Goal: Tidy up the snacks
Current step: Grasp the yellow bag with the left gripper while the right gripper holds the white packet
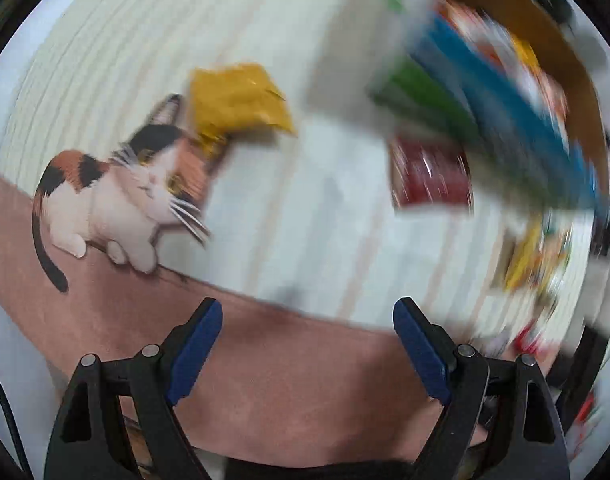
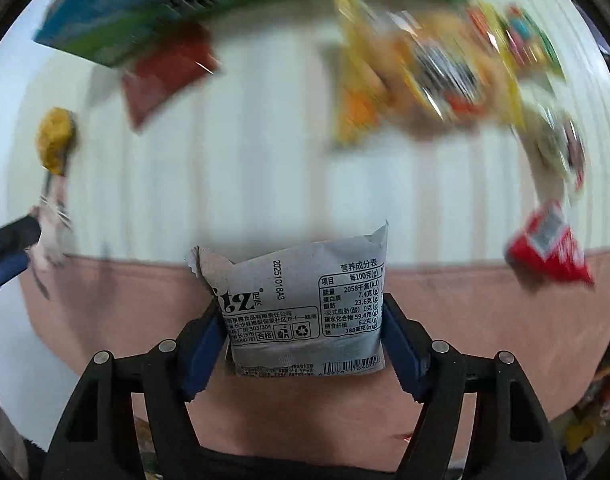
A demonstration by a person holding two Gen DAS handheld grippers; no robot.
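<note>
Right gripper [image 2: 303, 328] clamped on grey snack packet [image 2: 305, 308], pads pressing both sides, packet above pink mat edge [image 2: 485, 320]. Left gripper [image 1: 308, 344] wide apart, nothing between fingers. Yellow packet [image 1: 241, 100] beside printed cat [image 1: 117, 196]; red packet [image 1: 431, 176] near blurred box [image 1: 485, 92].

Grey snack packet [image 2: 305, 304]: "20251018A3", "营养成分表"
</note>
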